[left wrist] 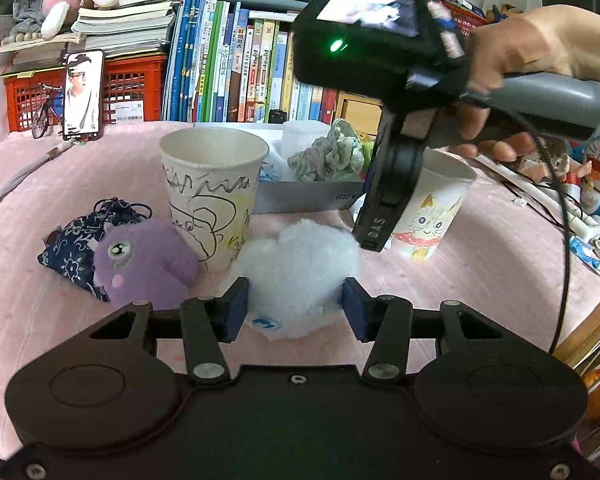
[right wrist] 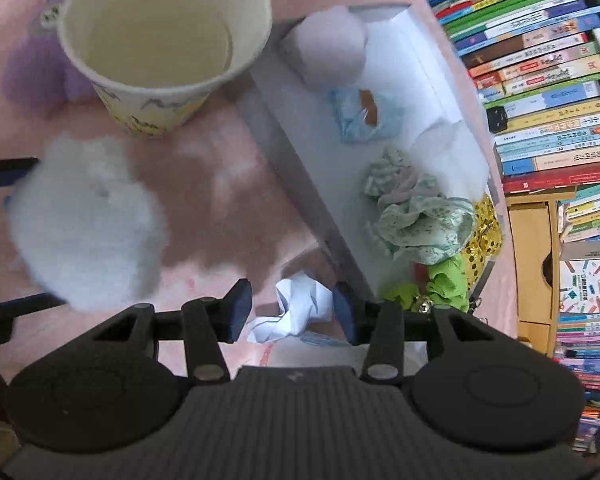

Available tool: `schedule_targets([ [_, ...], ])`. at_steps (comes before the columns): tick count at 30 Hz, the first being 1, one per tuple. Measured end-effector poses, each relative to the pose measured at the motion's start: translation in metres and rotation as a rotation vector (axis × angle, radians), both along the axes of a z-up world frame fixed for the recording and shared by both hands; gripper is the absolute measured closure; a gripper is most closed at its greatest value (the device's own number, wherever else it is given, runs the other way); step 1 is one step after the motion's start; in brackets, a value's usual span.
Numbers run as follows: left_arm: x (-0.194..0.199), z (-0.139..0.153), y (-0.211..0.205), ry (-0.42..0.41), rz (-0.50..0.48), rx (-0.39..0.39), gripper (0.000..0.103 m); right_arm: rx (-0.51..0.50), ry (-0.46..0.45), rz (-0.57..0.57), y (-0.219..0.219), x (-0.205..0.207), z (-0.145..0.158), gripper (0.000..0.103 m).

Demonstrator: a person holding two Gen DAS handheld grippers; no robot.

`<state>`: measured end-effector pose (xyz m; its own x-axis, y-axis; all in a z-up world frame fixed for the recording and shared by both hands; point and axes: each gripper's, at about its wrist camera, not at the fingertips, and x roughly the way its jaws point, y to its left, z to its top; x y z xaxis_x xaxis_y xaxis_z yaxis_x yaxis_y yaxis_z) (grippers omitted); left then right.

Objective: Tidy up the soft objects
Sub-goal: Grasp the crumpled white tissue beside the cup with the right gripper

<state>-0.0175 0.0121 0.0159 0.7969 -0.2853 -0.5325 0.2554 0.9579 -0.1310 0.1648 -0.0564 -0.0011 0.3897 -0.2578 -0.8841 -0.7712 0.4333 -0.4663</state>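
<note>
A white fluffy plush [left wrist: 296, 264] lies on the pink cloth, and my left gripper [left wrist: 296, 310] is shut on it, both blue pads pressed into its sides. The right wrist view shows the same plush [right wrist: 88, 224] with the left fingers [right wrist: 8, 170] at the frame edge. My right gripper [right wrist: 292, 310] points steeply down and is open over a crumpled white paper [right wrist: 300, 304]. A hand holds that gripper [left wrist: 374, 236] beside a cat-printed cup [left wrist: 432, 216]. A purple plush [left wrist: 140, 264] and a blue floral pouch [left wrist: 72, 244] lie to the left.
A scribbled paper cup [left wrist: 212, 192] stands behind the plushes. A grey box [right wrist: 292, 160] holds a green scrunchie [right wrist: 416, 212], a pale pink ball [right wrist: 332, 48] and other soft items. Books [left wrist: 236, 60], a red crate [left wrist: 132, 84] and a phone [left wrist: 83, 94] line the back; cables [left wrist: 564, 216] run along the right.
</note>
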Motion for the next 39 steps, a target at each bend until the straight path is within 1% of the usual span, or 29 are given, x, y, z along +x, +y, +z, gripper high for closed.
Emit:
schedule_targets([
  [2, -0.001, -0.001, 0.001, 0.001, 0.002, -0.006, 0.055, -0.018, 0.008, -0.012, 0.002, 0.004, -0.006, 0.042],
  [4, -0.001, -0.002, 0.001, 0.002, 0.001, -0.013, 0.055, -0.007, 0.002, -0.029, 0.002, 0.007, -0.005, 0.043],
  [5, -0.001, -0.002, 0.001, 0.003, 0.001, -0.015, 0.055, 0.009, -0.001, -0.048, 0.002, 0.009, -0.003, 0.049],
  [6, 0.0, -0.002, 0.001, 0.004, 0.001, -0.016, 0.055, 0.014, -0.002, -0.068, 0.002, 0.01, -0.002, 0.067],
  [11, 0.0, -0.001, 0.001, 0.006, 0.001, -0.015, 0.055, 0.07, -0.01, -0.054, 0.003, 0.0, 0.005, 0.068],
  [16, -0.003, -0.001, 0.001, 0.02, -0.002, -0.014, 0.055, 0.18, -0.031, -0.037, 0.006, -0.015, 0.024, 0.068],
  [21, -0.009, -0.001, 0.002, 0.028, -0.004, -0.012, 0.055, 0.341, -0.101, -0.052, -0.003, -0.037, 0.048, 0.068],
  [25, -0.014, 0.0, 0.002, 0.03, 0.0, -0.014, 0.055, 0.54, -0.175, -0.095, -0.023, -0.057, 0.072, 0.067],
  [29, -0.018, 0.0, -0.001, 0.018, 0.016, -0.011, 0.052, 0.718, -0.279, -0.157, -0.052, -0.079, 0.081, 0.067],
  [32, -0.019, 0.001, -0.003, 0.009, 0.035, -0.003, 0.043, 0.835, -0.355, -0.209, -0.072, -0.101, 0.079, 0.067],
  [33, -0.019, 0.001, -0.004, 0.003, 0.042, 0.001, 0.039, 0.858, -0.37, -0.23, -0.079, -0.108, 0.078, 0.066],
  [35, -0.02, 0.002, -0.006, -0.012, 0.049, 0.009, 0.035, 0.901, -0.405, -0.276, -0.092, -0.12, 0.072, 0.066],
  [37, -0.018, 0.002, -0.009, -0.022, 0.053, 0.015, 0.028, 0.939, -0.44, -0.324, -0.105, -0.131, 0.067, 0.066],
  [39, -0.016, 0.001, -0.012, -0.027, 0.059, 0.021, 0.026, 0.975, -0.469, -0.358, -0.118, -0.141, 0.062, 0.065],
])
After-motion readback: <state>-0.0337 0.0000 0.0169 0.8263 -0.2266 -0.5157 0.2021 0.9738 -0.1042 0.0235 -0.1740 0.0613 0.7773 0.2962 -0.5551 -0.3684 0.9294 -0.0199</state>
